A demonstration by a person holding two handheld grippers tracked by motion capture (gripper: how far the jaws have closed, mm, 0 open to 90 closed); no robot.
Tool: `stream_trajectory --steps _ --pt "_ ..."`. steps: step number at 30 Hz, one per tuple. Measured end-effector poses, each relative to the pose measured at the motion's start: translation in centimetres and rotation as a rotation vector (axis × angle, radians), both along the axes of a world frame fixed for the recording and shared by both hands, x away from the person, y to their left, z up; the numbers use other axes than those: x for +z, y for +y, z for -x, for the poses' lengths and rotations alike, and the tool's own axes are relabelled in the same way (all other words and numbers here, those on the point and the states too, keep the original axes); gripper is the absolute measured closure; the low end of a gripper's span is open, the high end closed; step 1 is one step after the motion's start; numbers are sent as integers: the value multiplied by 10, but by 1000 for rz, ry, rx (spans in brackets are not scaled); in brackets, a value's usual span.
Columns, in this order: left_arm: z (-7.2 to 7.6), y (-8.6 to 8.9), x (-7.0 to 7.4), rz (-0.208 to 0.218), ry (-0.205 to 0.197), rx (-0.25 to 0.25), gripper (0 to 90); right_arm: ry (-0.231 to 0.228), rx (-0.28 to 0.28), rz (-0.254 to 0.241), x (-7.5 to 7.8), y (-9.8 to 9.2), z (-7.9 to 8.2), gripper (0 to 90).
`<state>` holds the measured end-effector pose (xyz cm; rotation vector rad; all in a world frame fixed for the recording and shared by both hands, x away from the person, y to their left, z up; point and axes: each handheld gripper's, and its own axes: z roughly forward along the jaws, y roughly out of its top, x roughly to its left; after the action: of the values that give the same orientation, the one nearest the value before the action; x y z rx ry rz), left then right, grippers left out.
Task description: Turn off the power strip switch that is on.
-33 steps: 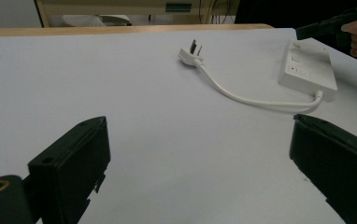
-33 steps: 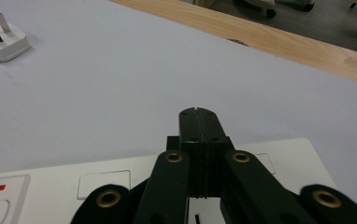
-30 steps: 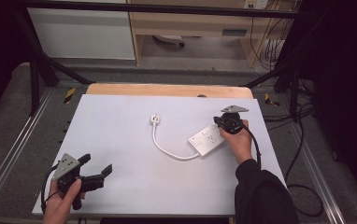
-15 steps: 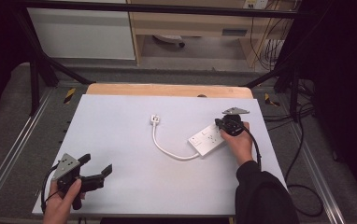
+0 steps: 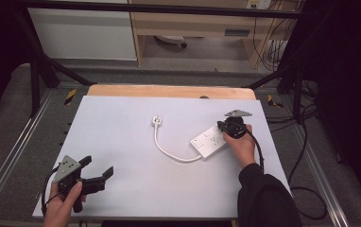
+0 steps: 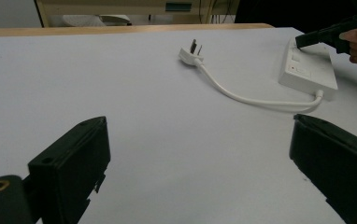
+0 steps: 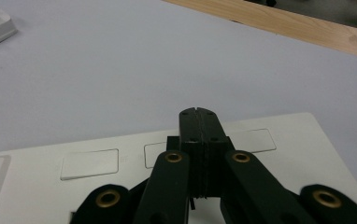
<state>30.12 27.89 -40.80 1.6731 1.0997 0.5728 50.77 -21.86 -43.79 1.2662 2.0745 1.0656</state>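
A white power strip point(image 5: 209, 141) lies on the grey table top, right of centre. Its white cable point(image 5: 169, 151) curves left and back to a white plug point(image 5: 157, 121) lying flat. My right gripper point(image 5: 223, 127) is shut, its tips resting on the strip's far end; in the right gripper view the closed tips point(image 7: 198, 116) sit over the strip point(image 7: 97, 186) with nothing between them. My left gripper point(image 5: 97, 170) is held near the table's front left corner, jaws wide open and empty. The left gripper view shows the plug point(image 6: 189, 55), the strip point(image 6: 307, 70) and the right gripper far off.
The grey table top point(image 5: 122, 127) has a wooden strip point(image 5: 169, 91) along its far edge. Metal rails run down both sides of the table. Cables hang off the right side by the floor.
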Motion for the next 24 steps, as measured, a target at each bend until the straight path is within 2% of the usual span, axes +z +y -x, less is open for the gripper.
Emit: stream_trajectory --steps 24 --pt "0 0 0 -1 1 3 52 -4 12 -4 -1 0 1 900"
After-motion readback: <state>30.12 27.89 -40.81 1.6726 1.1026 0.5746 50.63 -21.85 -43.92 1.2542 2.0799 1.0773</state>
